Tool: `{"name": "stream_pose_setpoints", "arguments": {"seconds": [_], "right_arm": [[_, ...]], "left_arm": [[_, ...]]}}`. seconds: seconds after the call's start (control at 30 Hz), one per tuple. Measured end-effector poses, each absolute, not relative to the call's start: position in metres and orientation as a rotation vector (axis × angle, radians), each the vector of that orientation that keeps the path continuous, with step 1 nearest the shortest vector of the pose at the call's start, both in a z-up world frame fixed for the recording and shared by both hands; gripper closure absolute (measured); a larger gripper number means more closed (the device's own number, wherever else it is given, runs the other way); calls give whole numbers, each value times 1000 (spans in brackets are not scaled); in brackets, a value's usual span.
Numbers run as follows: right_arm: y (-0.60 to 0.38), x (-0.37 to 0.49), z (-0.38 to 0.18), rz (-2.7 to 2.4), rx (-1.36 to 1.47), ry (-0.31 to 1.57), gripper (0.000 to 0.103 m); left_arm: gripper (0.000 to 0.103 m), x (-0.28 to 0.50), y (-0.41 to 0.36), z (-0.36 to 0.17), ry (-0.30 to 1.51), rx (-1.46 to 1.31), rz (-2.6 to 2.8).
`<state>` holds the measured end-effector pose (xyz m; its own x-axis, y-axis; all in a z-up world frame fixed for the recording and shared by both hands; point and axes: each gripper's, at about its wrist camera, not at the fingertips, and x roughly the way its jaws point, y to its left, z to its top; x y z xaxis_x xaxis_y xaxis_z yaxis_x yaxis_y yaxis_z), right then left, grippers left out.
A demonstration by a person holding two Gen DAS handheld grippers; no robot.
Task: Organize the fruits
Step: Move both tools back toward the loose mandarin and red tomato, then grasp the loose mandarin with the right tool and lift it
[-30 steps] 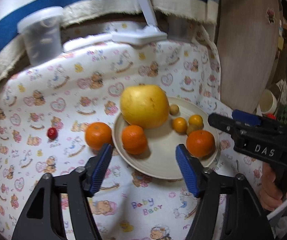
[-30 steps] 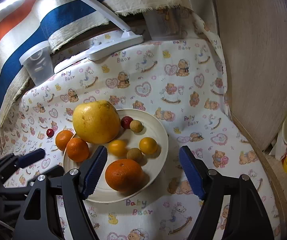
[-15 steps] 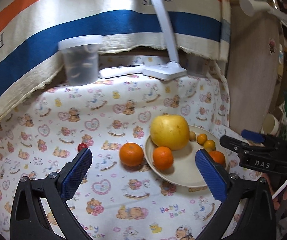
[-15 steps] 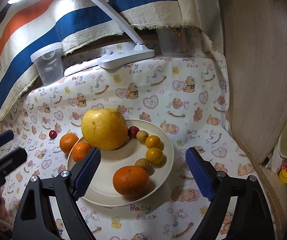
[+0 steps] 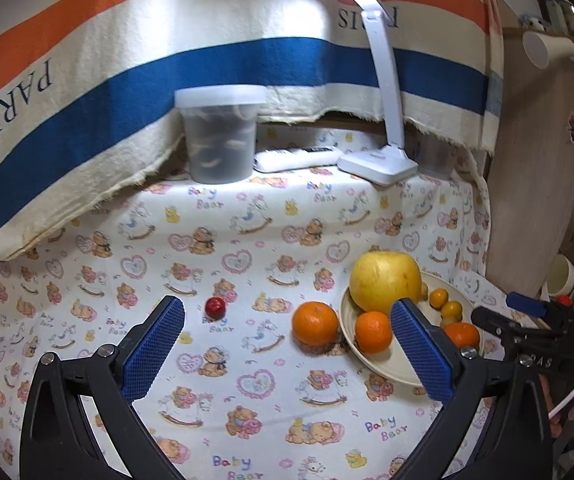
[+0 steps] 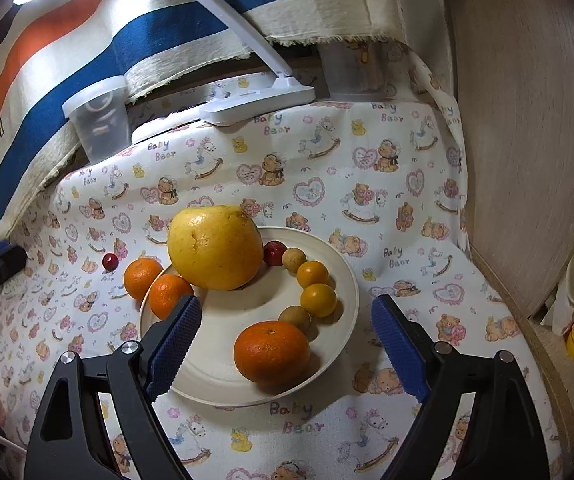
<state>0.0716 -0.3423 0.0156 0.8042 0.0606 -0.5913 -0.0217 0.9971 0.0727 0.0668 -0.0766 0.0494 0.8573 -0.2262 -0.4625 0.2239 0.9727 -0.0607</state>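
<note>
Withdrawn from plate (image 5: 387, 364): my left gripper (image 5: 287, 356), jaws spread, empty. Right gripper (image 6: 283, 344): jaws spread over plate's mandarin (image 6: 271, 351). Left of plate: one mandarin (image 5: 315, 323), cherry (image 5: 215, 307).

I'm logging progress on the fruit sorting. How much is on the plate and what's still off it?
Done: the plate holds a big yellow fruit, two oranges and several small fruits. In hand: nothing; the left tool and right tool are both open and empty. Left: one orange beside the plate and a small red fruit on the cloth.
</note>
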Motion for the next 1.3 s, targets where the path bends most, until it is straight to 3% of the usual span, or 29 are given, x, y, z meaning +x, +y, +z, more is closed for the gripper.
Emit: {"name": "stream_pose_setpoints", "arguments": {"seconds": [0.6, 0.9, 1.3], "right_arm": [[-251, 64, 33, 243, -125, 655, 15], [-195, 115, 43, 283, -110, 815, 15], [-145, 175, 0, 292, -324, 971, 30]], "left_arm": [[1, 74, -43, 63, 494, -72, -163], [1, 104, 12, 48, 549, -175, -51], [1, 119, 40, 32, 609, -254, 7]]}}
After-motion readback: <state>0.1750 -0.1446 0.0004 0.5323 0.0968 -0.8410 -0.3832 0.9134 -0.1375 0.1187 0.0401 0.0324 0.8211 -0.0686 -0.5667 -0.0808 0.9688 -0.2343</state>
